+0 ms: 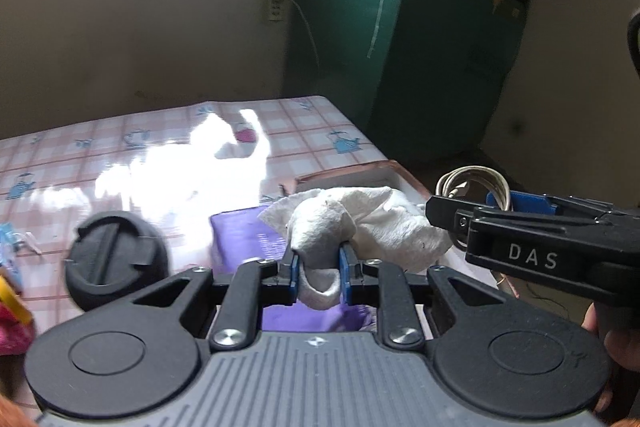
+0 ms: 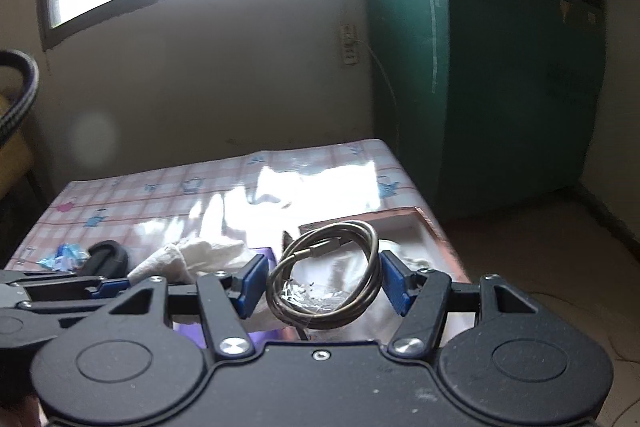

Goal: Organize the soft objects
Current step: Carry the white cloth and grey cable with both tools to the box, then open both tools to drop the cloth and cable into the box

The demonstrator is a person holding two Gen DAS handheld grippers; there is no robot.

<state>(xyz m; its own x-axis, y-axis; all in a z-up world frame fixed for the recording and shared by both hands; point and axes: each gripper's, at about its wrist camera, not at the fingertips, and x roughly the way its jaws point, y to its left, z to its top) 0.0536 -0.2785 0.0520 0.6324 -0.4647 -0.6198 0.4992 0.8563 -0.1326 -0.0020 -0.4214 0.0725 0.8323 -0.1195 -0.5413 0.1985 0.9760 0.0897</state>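
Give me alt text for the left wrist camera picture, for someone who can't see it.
The left gripper is shut on a crumpled white cloth, held above a checked tablecloth. The right gripper enters from the right holding a coiled cable; a black round lid lies to the left.

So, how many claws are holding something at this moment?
2. The left claw pinches the white cloth over the purple item. The right claw holds the coiled cable above the box.

black lid (image 1: 116, 259) – checked tablecloth (image 1: 60, 155)
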